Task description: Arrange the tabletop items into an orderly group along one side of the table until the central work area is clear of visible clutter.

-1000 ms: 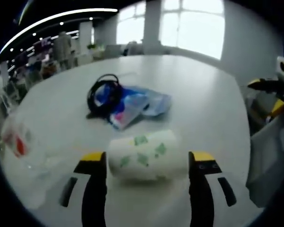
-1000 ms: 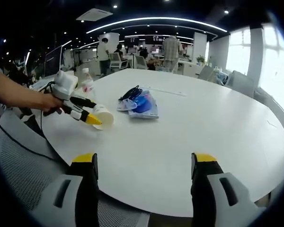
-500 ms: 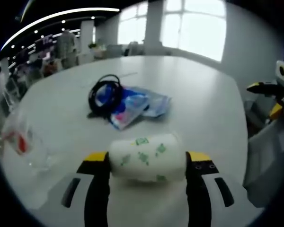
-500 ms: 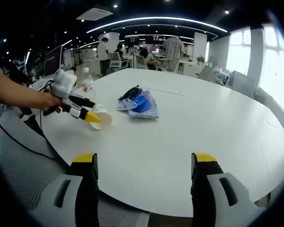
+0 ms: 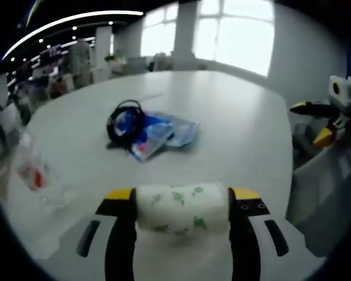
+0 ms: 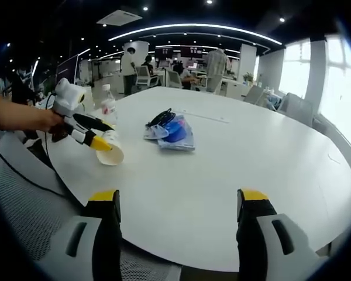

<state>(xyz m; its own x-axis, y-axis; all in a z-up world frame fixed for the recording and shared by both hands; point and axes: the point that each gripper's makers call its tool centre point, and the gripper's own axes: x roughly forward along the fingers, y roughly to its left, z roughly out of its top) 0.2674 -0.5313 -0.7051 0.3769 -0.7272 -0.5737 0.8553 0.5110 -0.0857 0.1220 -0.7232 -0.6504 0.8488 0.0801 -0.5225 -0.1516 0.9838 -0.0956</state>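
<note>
Left gripper (image 5: pixel 181 202) clamped across a paper cup (image 5: pixel 182 208) on its side, near the table (image 6: pixel 234 152) edge; light, thin-walled, likely to crush, best held gently mid-body. Right gripper (image 6: pixel 180 202) wide, holding nothing. Farther off, bottle (image 6: pixel 109 106) at left, cable (image 5: pixel 124 117) on blue bags (image 5: pixel 164 132) mid-table, clear of the cup's path.

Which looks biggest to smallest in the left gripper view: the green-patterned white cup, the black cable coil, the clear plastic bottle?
1. green-patterned white cup, though it is nearest the camera
2 and 3. black cable coil and clear plastic bottle: look alike, unsure
</note>
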